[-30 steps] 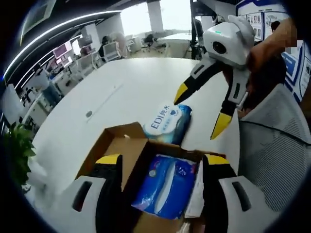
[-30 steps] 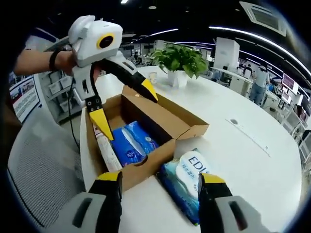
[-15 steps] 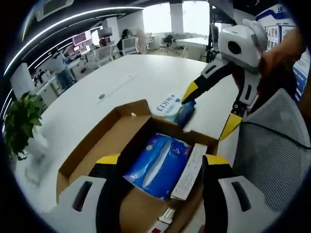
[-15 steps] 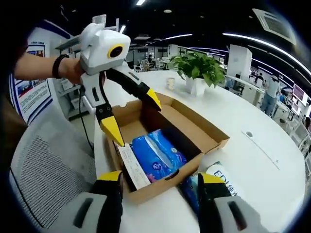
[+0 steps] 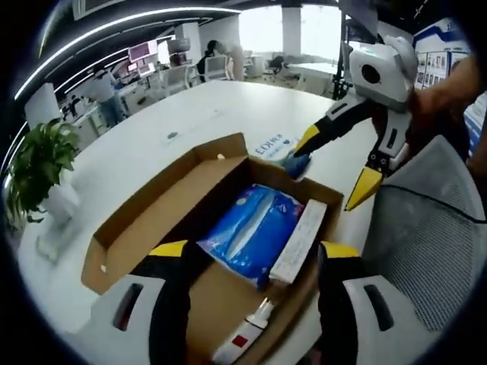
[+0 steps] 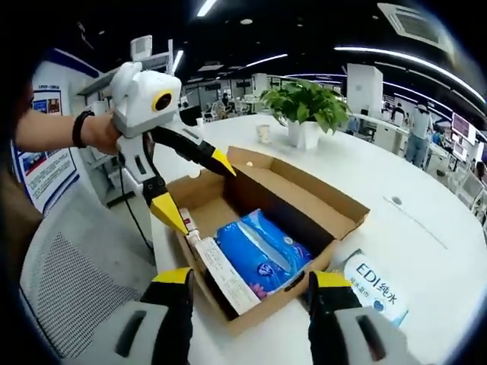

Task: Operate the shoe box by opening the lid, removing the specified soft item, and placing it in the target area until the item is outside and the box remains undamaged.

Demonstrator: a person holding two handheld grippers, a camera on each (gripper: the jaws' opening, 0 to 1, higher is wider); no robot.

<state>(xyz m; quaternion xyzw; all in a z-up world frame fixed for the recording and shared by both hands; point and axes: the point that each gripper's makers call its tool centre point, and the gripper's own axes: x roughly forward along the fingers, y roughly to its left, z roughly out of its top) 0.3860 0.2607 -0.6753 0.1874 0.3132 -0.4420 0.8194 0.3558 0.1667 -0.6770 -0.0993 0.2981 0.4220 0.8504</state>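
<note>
The brown cardboard shoe box [image 5: 144,220] [image 6: 319,194] lies open on the white table, lid flap folded out flat. Inside it are a blue soft pack [image 5: 251,232] [image 6: 262,255], a long white carton [image 5: 298,242] [image 6: 221,275] and a small white tube [image 5: 245,338]. A second soft pack, blue and white with "EDI" printed on it [image 5: 275,148] [image 6: 374,285], rests on the table beside the box. My left gripper [image 5: 245,251] [image 6: 192,186] hovers open over the box's near end. My right gripper [image 6: 247,280] [image 5: 338,167] is open above the box's other end, holding nothing.
A potted green plant [image 5: 38,171] [image 6: 304,106] in a white pot stands on the table beyond the box. A grey mesh chair back [image 5: 426,251] [image 6: 68,289] is beside the table edge. Desks, chairs and people fill the office behind.
Both views have pulled back and risen, so the whole open box now shows. The "EDI" pack lies on the table with the right gripper drawn away from it.
</note>
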